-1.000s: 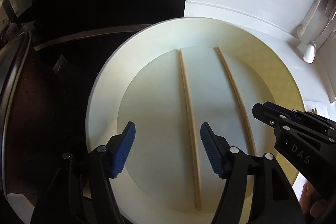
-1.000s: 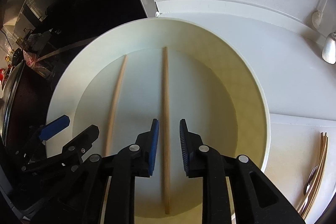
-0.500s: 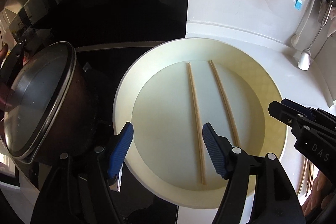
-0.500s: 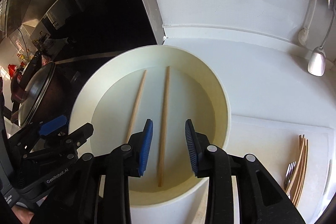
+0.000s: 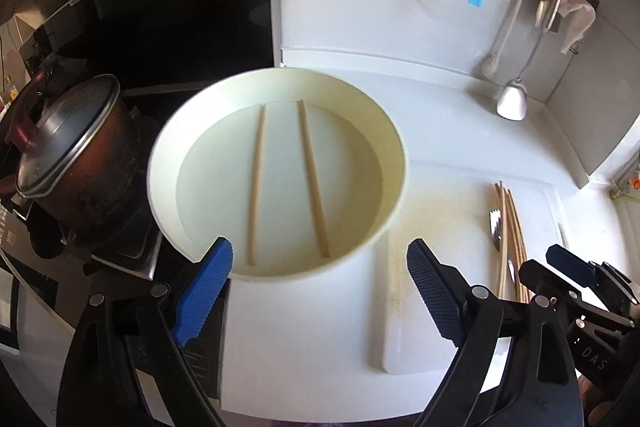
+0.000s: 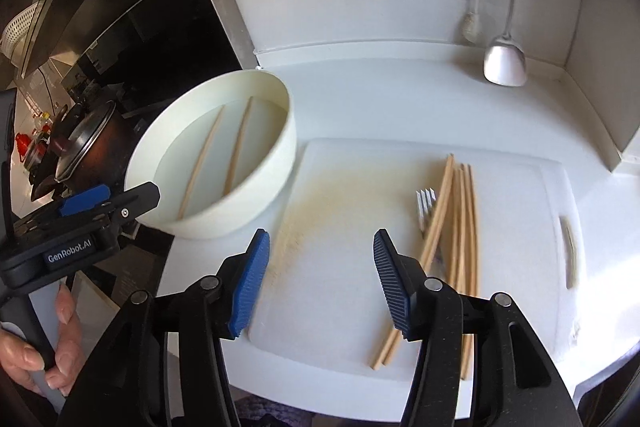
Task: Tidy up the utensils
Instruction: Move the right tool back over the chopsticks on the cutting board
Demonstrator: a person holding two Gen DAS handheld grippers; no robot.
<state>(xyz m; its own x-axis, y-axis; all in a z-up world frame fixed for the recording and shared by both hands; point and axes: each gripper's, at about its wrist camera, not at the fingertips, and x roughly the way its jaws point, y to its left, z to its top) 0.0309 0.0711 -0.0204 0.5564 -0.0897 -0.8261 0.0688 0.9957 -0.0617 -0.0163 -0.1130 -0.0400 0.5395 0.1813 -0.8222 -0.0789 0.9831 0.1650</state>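
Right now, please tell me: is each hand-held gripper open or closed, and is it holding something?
Left hand-held gripper: open, holding nothing.
Right hand-held gripper: open, holding nothing.

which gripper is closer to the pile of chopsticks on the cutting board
Right. The right gripper hovers open over the board, one finger beside the chopstick pile; the left gripper is open by the bowl.

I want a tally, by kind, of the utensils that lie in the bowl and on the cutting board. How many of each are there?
Bowl chopsticks: 2
Board chopsticks: at least 4; they overlap, so the exact count is unclear
Fork: 1
Total: at least 7
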